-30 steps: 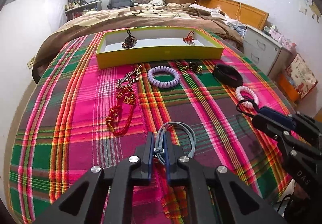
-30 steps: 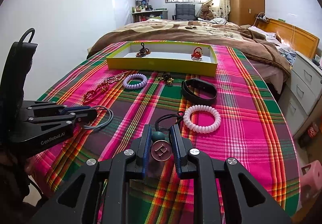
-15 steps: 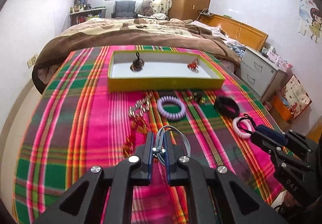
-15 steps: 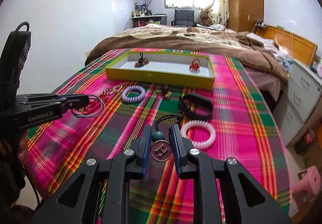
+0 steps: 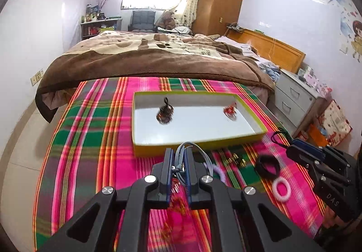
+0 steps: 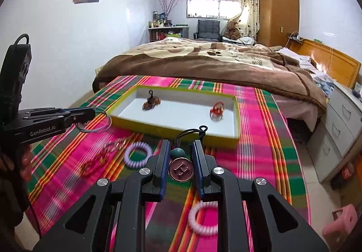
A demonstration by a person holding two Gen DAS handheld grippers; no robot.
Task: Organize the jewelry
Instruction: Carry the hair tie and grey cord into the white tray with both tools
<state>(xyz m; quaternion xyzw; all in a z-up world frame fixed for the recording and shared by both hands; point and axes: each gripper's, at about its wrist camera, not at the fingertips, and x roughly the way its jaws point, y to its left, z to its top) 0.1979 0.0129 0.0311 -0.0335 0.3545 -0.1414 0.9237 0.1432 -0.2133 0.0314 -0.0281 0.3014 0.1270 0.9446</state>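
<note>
My left gripper (image 5: 178, 154) is shut on a grey-blue cord loop (image 5: 200, 150) and hangs just before the front wall of the yellow tray (image 5: 196, 144). My right gripper (image 6: 181, 145) is shut on a pendant, a brown disc (image 6: 181, 169) with a teal bead and black cord, also short of the tray (image 6: 172, 128). Inside the white tray lie a dark beaded piece (image 5: 164, 112) and a red piece (image 5: 229, 111). On the plaid cloth lie a purple coil bracelet (image 6: 138, 154), a pink coil bracelet (image 6: 202, 219), a black band (image 5: 268, 166) and small gold pieces (image 5: 235, 159).
A blurred red cord necklace (image 6: 99, 157) lies left of the purple bracelet. Behind the plaid-covered table (image 5: 90, 139) stands a bed with a brown blanket (image 5: 147, 59). Grey drawers (image 6: 339, 129) and a pink stool (image 6: 339, 222) stand to the right.
Both grippers have risen and moved forward toward the tray, each still holding its piece. The tray now sits much closer in both views.
</note>
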